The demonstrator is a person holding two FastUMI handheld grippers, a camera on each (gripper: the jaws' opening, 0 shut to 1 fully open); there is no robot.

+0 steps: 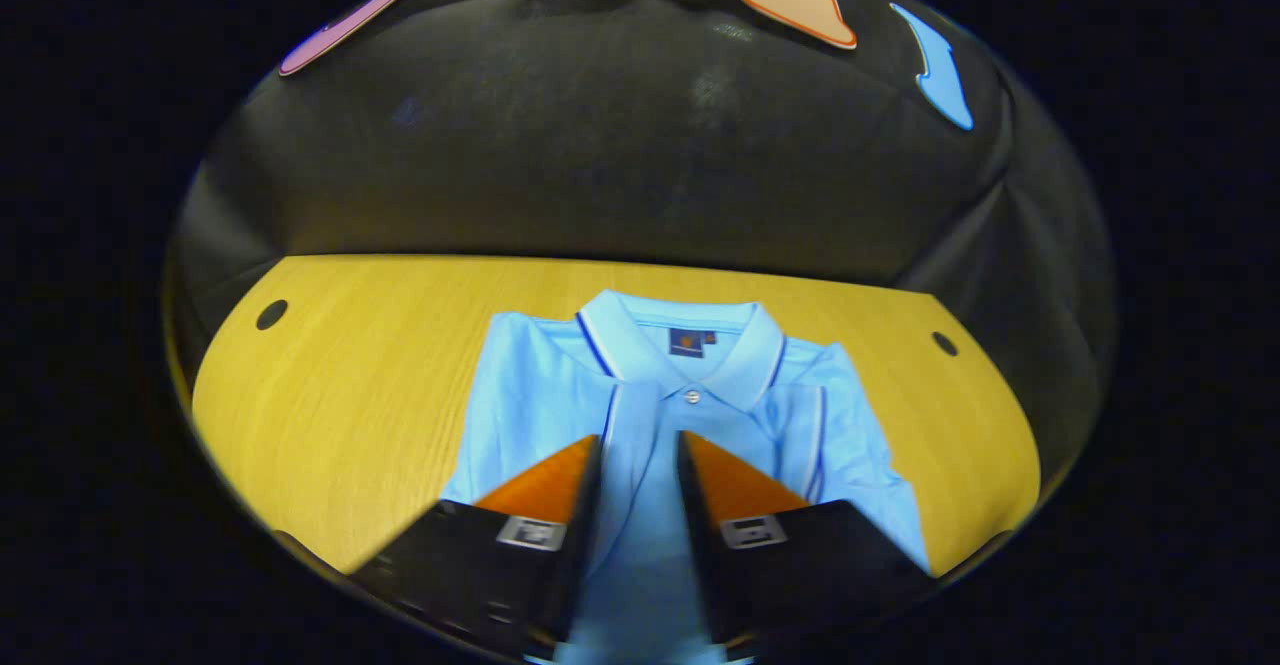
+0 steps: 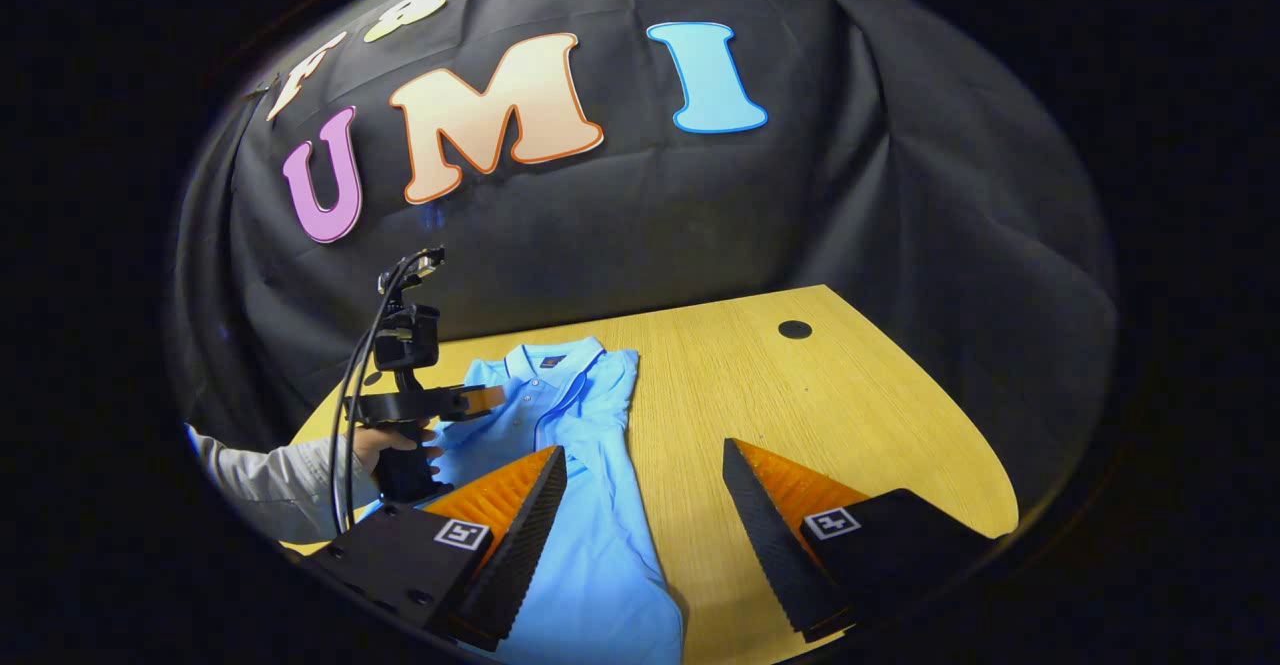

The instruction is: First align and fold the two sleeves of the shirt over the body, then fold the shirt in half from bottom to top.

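Grippers hang over the blue shirt [image 1: 560, 395], which lies flat on the table [image 1: 350, 375], collar far, hem near. Left gripper [image 1: 640, 455] sits over its middle, fingers narrowly apart; right gripper [image 2: 645, 485], wide apart, straddles its right edge.

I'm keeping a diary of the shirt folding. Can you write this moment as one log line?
shirt: flat on table, both sleeves folded in | left claw: open above shirt | right claw: open | bottom fold: not yet done

wooden table [image 1: 360, 385] in a booth
two round holes [image 1: 271, 314] near the table's far corners; black cloth wall [image 1: 620, 145] just behind it
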